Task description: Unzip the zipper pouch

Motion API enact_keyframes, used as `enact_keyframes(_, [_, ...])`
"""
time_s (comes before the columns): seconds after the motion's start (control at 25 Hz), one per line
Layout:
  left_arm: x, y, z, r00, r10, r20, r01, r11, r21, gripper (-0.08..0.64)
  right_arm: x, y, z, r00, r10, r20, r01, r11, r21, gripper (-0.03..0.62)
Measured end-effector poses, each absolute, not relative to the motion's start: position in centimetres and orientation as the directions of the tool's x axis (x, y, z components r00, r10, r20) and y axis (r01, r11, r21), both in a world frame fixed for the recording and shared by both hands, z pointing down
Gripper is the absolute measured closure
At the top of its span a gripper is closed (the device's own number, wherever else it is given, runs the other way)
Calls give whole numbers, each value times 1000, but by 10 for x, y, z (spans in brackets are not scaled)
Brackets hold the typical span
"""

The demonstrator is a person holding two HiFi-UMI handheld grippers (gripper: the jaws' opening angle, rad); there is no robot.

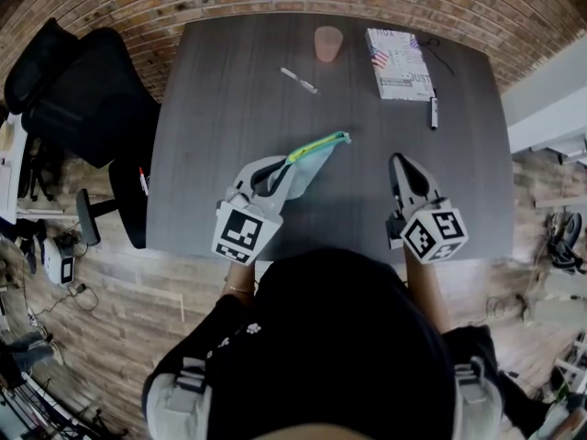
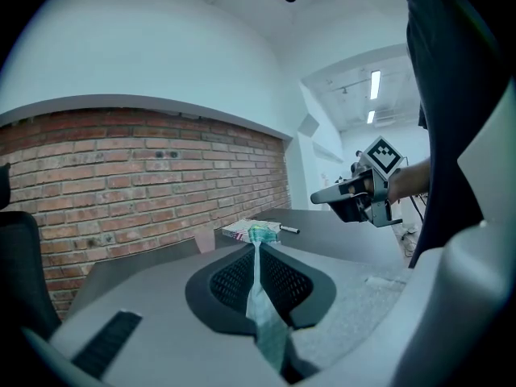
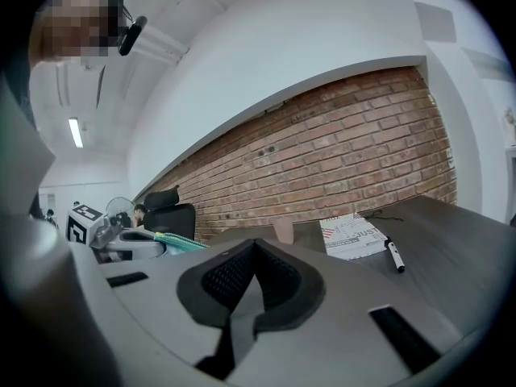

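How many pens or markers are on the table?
2: light pen near the cup, black marker beside the booklet. A red-tipped stick by the table's left edge may be a third.

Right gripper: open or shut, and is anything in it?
Shut and empty: the right gripper's fingers meet with nothing between them. The pouch is clamped in the left gripper.

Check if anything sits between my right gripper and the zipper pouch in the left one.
Nothing visible does. The zipper pouch is clamped in the left gripper, the right gripper is shut and empty beside it, and only bare table shows between them.
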State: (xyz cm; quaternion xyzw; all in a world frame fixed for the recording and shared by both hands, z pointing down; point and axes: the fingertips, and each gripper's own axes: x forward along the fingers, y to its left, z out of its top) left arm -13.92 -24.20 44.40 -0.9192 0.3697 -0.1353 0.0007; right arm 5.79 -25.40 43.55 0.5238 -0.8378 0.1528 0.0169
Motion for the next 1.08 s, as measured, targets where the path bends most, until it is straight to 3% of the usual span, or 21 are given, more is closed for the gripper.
enact_keyframes(1.08, [-143, -247, 446, 694, -680, 237, -676, -728, -111, 550, 51, -257, 441, -457, -862, 218, -885, 417, -207, 595])
